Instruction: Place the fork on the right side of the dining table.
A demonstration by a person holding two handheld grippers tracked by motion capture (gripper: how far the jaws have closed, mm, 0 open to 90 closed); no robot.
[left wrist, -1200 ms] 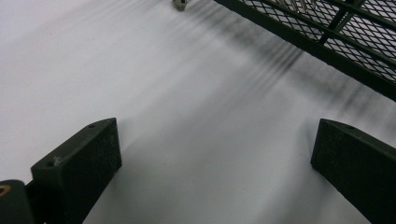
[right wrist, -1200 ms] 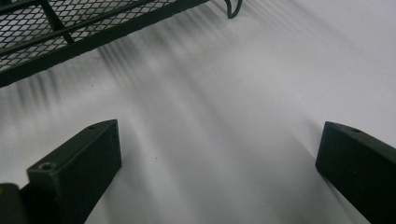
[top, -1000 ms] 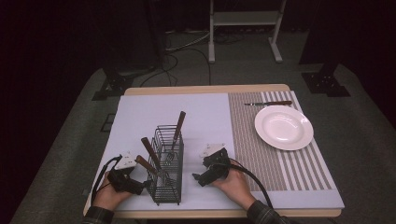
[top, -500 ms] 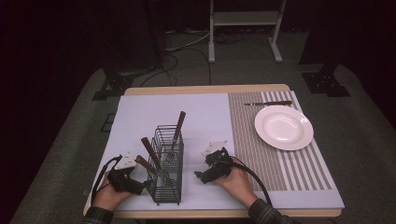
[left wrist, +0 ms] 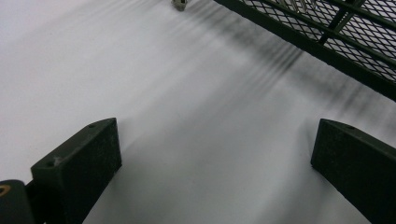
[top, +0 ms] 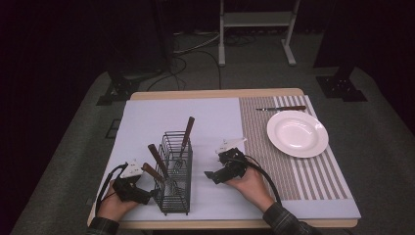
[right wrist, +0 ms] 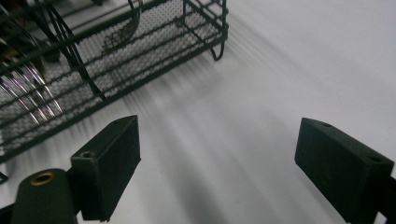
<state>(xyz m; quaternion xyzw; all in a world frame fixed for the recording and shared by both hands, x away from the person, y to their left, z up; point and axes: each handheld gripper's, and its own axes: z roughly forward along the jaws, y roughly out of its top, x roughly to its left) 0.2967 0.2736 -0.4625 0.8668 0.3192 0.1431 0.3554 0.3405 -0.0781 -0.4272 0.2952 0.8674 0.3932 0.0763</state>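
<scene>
A black wire cutlery basket (top: 177, 147) stands on the white mat (top: 161, 117) near the table's front. Brown-handled utensils (top: 187, 128) lean out of it. My left gripper (top: 149, 196) rests low on the mat at the basket's left front corner, and its jaws are wide open with nothing between them. In the left gripper view (left wrist: 210, 163) the basket's mesh side (left wrist: 336, 42) runs across the upper right. My right gripper (top: 211, 175) sits to the right of the basket, open and empty, facing it. The right gripper view (right wrist: 215, 168) shows the basket (right wrist: 140, 51) and fork tines (right wrist: 28, 98) inside.
A white plate (top: 297, 133) lies on the striped placemat (top: 303, 181) at the right. A brown-handled knife (top: 281, 108) lies just beyond the plate. Black cables trail from both grippers toward the table's front edge.
My right gripper has edged slightly away from the front edge. The left gripper and the basket have stayed put.
</scene>
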